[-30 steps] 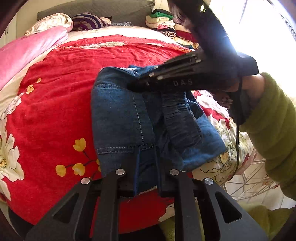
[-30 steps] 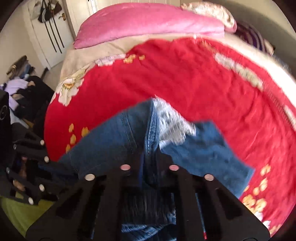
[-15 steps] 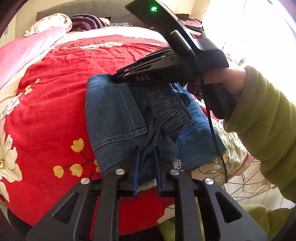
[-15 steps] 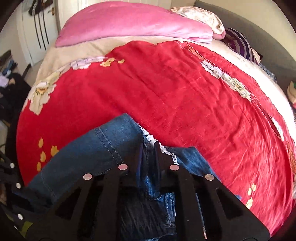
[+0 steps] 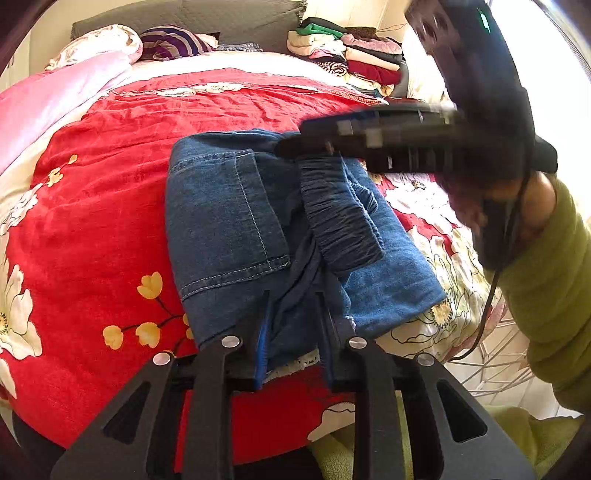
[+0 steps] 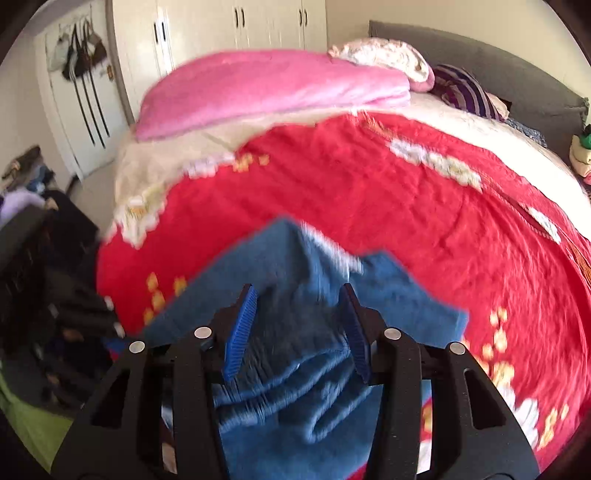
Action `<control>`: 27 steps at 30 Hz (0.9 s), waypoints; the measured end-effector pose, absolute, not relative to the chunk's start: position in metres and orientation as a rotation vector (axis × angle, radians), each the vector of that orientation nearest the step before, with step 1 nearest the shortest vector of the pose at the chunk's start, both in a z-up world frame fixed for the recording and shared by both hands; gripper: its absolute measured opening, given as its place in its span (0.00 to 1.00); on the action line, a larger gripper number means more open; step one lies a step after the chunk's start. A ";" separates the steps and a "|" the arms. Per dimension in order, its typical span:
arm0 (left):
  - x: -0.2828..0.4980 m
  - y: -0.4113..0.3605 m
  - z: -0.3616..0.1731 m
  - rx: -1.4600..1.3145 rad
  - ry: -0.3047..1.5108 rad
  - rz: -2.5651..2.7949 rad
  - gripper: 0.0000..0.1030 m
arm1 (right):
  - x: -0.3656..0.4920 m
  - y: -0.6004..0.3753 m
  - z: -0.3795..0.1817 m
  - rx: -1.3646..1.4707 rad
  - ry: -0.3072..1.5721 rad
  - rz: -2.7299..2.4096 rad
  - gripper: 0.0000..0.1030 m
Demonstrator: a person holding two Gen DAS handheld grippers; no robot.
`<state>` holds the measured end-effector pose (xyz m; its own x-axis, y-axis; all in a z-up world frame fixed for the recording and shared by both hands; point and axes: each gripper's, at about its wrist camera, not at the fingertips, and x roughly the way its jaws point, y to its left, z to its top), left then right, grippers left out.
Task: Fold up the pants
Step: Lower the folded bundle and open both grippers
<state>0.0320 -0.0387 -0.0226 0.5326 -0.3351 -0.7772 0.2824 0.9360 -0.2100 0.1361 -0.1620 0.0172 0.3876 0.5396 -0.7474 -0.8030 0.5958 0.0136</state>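
Note:
The blue denim pants (image 5: 236, 221) lie folded into a compact bundle on the red floral bedspread (image 5: 110, 229), near the bed's front edge. My left gripper (image 5: 293, 302) has its fingers close together with the near edge of the pants between them. My right gripper (image 6: 299, 314) is open, its blue pads apart just above the pants (image 6: 306, 362). In the left wrist view the right gripper (image 5: 291, 149) hovers over the far side of the bundle, blurred by motion.
A pink duvet (image 6: 266, 88) and pillows lie at the head of the bed. A stack of folded clothes (image 5: 343, 51) sits at the far right corner. A white wardrobe (image 6: 236, 26) stands beyond. A wire basket (image 5: 491, 358) stands by the bed.
My right gripper has opened and let go of the pants, and has lifted away. The pants have settled flat on the bed. My left gripper has stayed on the near edge.

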 end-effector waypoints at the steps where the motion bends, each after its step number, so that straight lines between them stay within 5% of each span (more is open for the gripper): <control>1: 0.032 -0.039 -0.022 -0.061 0.939 -0.370 0.21 | 0.134 -0.163 0.011 -0.416 0.786 0.854 0.38; 10: 0.028 -0.040 -0.019 -0.068 0.936 -0.370 0.24 | 0.129 -0.178 0.004 -0.382 0.769 0.815 0.43; 23: 0.018 -0.030 0.003 -0.092 0.881 -0.340 0.41 | 0.100 -0.224 0.059 -0.204 0.602 0.753 0.74; 27: 0.016 -0.031 0.010 -0.084 0.861 -0.337 0.56 | 0.094 -0.236 0.071 -0.170 0.562 0.720 0.80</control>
<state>0.0162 -0.0308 0.0096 0.6020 -0.3248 -0.7295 0.2572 0.9437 -0.2079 0.0941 -0.2364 0.0705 0.6117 0.5763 -0.5420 -0.6654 0.7453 0.0415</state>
